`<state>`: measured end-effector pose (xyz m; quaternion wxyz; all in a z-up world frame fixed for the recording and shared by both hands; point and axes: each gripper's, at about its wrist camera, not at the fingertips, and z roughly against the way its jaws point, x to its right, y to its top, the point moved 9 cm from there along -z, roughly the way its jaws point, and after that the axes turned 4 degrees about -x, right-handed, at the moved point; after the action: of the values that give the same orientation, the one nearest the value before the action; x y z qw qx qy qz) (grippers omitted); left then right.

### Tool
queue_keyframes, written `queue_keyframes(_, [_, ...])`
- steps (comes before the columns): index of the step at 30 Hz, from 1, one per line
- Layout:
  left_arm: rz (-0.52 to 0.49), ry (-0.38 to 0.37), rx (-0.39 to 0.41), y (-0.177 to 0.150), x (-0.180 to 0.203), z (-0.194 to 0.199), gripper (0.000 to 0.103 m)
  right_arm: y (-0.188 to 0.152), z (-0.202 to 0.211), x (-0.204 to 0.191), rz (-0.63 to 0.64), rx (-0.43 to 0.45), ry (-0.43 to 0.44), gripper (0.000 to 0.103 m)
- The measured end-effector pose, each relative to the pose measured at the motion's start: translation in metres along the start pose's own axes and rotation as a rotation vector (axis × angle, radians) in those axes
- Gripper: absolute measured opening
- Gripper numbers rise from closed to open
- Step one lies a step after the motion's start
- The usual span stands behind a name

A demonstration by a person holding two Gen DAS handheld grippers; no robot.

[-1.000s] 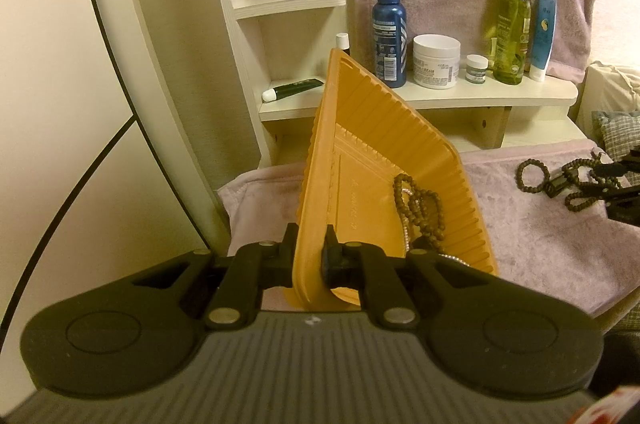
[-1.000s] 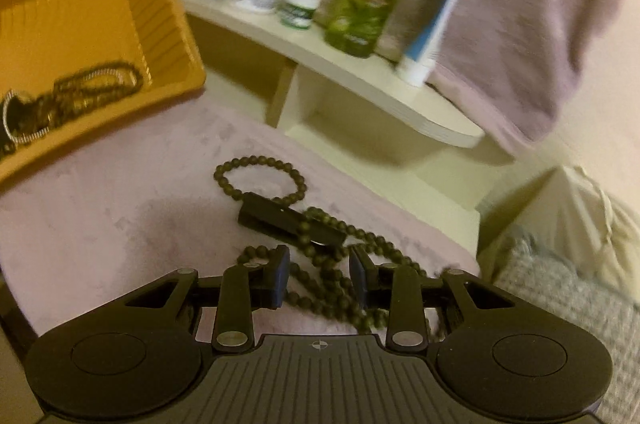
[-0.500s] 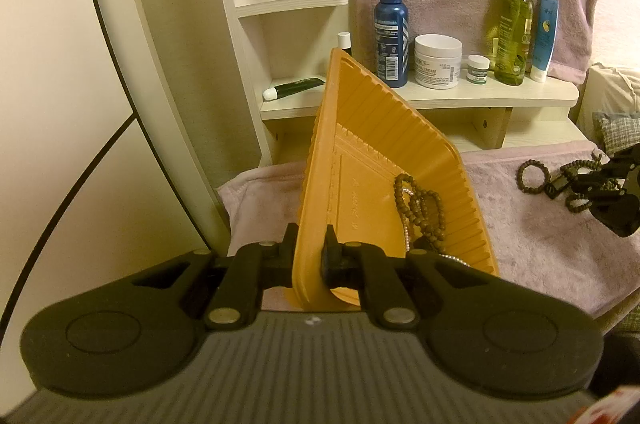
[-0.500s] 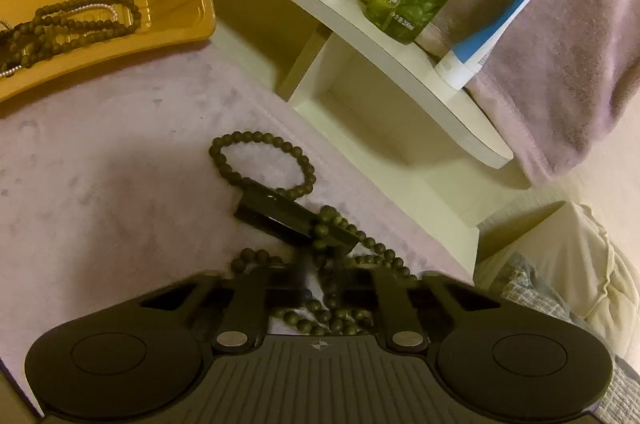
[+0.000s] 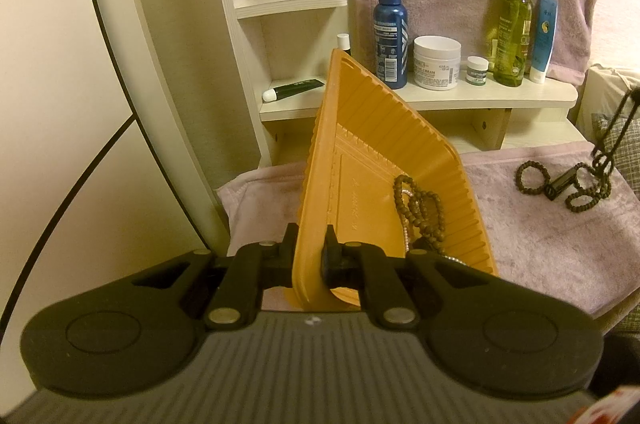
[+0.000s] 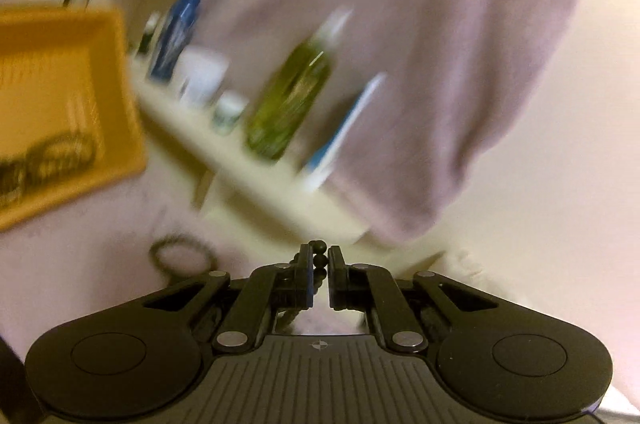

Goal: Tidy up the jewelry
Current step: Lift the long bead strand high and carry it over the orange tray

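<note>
My left gripper (image 5: pixel 310 252) is shut on the near rim of an orange tray (image 5: pixel 384 160) and holds it tilted. A brown bead bracelet (image 5: pixel 420 208) and a pearl strand lie in the tray. My right gripper (image 6: pixel 319 258) is shut on a dark bead necklace (image 6: pixel 319 260), with beads pinched between its fingers. In the left wrist view that necklace (image 5: pixel 580 184) rises taut from the pink towel (image 5: pixel 540 232) at the far right, beside a black clip (image 5: pixel 562 181). The right wrist view is blurred; the tray (image 6: pixel 60 112) is at its left.
A cream shelf (image 5: pixel 480 96) behind the towel carries a blue spray bottle (image 5: pixel 390 32), a white jar (image 5: pixel 436 62), a small jar, a green oil bottle (image 5: pixel 512 24) and a blue tube. A pink towel hangs behind them. A mirror edge curves at the left.
My right gripper closed on the dark bead necklace and lifted up and away, pulling a strand off the towel. The left gripper and tray stayed in place.
</note>
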<state>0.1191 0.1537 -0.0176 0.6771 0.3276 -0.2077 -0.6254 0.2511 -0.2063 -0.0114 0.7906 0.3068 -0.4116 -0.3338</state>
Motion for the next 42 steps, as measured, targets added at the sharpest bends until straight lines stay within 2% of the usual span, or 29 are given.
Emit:
queue_keyframes(11, [-0.005,0.002,0.004,0.000,0.002,0.002,0.009,0.083,0.093,0.073,-0.065,0.212,-0.098,0.007])
queue_keyframes(22, [-0.007,0.001,0.003,0.000,0.003,0.003,0.009,0.142,0.144,0.104,-0.039,0.347,-0.132,0.007])
queue_keyframes(30, [-0.008,-0.001,0.002,0.000,0.003,0.003,0.009,0.179,0.169,0.100,-0.013,0.426,-0.098,0.007])
queue_keyframes(42, [-0.006,-0.008,-0.004,0.001,0.000,0.002,0.009,0.249,0.180,0.054,0.041,0.539,0.077,0.007])
